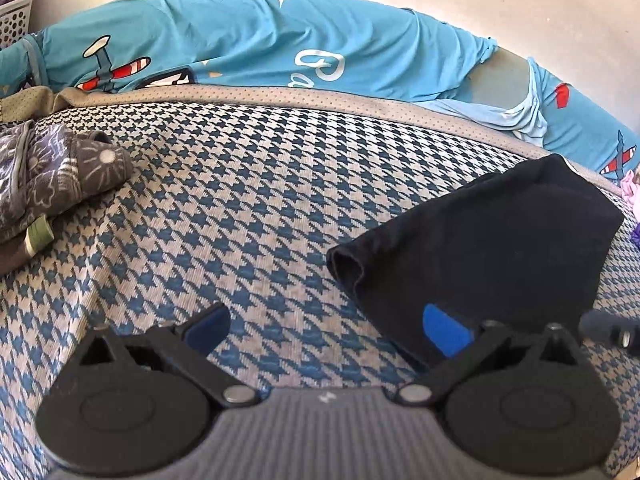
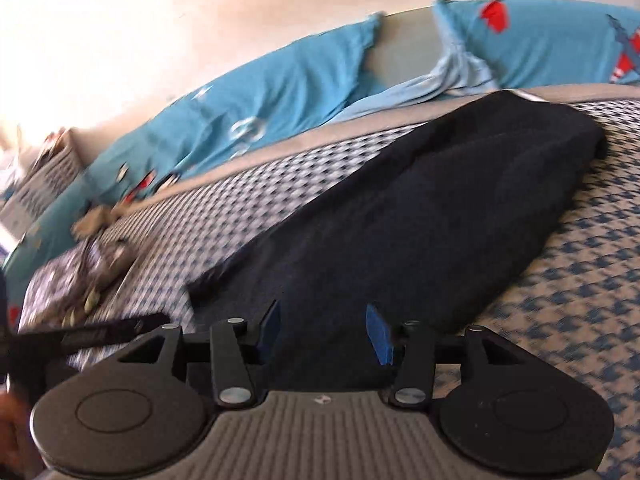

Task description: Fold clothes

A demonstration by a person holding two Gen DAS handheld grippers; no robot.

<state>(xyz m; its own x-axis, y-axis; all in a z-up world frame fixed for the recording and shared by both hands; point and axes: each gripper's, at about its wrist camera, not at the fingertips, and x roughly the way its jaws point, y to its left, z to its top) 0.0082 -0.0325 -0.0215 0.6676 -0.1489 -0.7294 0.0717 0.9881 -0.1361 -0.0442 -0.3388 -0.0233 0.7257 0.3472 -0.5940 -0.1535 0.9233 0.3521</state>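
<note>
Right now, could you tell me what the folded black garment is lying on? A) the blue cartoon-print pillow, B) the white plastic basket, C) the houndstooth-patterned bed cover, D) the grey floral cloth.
C: the black garment rests flat on the blue-and-white houndstooth cover, apart from the blue pillow and the floral cloth.

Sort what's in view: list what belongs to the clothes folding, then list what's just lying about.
Job:
black garment
grey floral clothing
left gripper
right gripper

Lying about:
houndstooth bed cover
blue airplane-print pillow
white perforated basket
</note>
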